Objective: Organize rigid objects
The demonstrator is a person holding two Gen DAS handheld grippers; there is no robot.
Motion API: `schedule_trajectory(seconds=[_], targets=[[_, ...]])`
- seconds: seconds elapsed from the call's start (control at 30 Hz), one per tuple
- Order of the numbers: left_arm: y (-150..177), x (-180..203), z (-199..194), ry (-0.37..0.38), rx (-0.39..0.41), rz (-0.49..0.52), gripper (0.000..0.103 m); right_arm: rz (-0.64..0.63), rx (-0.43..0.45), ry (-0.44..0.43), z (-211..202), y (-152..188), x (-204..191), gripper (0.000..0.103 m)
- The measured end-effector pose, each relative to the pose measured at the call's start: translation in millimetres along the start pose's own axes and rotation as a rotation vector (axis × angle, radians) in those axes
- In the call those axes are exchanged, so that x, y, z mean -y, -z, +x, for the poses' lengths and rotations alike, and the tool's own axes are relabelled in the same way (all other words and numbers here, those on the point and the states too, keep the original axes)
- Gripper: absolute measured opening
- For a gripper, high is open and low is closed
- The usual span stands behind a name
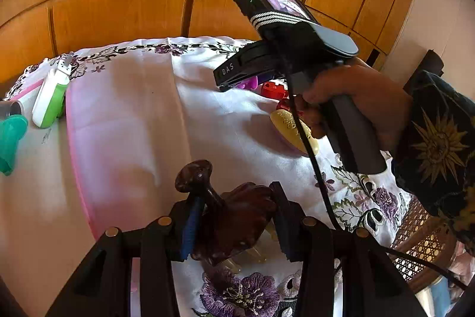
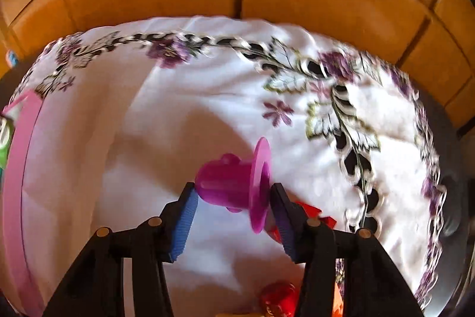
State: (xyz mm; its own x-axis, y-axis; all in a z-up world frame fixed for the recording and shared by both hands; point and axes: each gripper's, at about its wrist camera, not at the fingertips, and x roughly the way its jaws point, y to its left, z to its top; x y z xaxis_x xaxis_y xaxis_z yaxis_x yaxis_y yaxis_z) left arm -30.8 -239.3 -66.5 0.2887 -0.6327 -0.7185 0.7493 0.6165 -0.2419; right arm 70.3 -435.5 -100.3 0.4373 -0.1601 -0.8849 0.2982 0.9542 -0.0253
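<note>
- Dark brown carved wooden ornament (image 1: 228, 216), knobbed stem up: clenched in left gripper (image 1: 234, 216) above the embroidered tablecloth (image 1: 133, 109).
- Magenta flanged plastic piece (image 2: 237, 186): pinched end to end in right gripper (image 2: 234, 204), lifted off the cloth.
- Step, judged: both items carried toward the pink tray (image 2: 17, 162) at left; next calls for lowering inside its rim.
- Nearby: red pieces (image 1: 274, 89), cream oval (image 1: 294, 129), green-white bottle (image 1: 49, 98), teal item (image 1: 10, 138); none blocking.

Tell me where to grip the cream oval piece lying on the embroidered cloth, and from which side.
Grip the cream oval piece across its narrow width, coming from above. It lies flat on the embroidered cloth, so only its long edges offer facing sides. The right gripper and its cable cross it now, so clear those first.
</note>
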Motion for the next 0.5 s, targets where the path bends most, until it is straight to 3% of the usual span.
schedule_trajectory(seconds=[0.1, 0.13, 0.17, 0.27, 0.37, 0.5], targets=[[0, -1, 0, 0.003, 0.003, -0.004, 0.044, -0.031, 0.036, -0.009, -14, 6, -6, 0.042], [0, -1, -1, 0.004, 0.004, -0.005, 0.044, -0.033, 0.039, -0.028, -19, 8, -7, 0.02], [1, -1, -1, 0.004, 0.005, -0.005, 0.044, -0.026, 0.036, -0.063, -26, 11, -8, 0.014], [1, -2, -2, 0.004, 0.005, -0.013, 0.044, -0.05, 0.022, -0.121, -31, 24, -17, 0.014], [1, -1, -5, -0.004, 0.005, -0.011, 0.044, -0.112, 0.032, -0.074, -30, 38, -30, 0.015], [1, 0, -8, -0.018, 0.002, -0.01, 0.044, -0.128, -0.015, -0.1, -20, 44, -37, 0.01]])
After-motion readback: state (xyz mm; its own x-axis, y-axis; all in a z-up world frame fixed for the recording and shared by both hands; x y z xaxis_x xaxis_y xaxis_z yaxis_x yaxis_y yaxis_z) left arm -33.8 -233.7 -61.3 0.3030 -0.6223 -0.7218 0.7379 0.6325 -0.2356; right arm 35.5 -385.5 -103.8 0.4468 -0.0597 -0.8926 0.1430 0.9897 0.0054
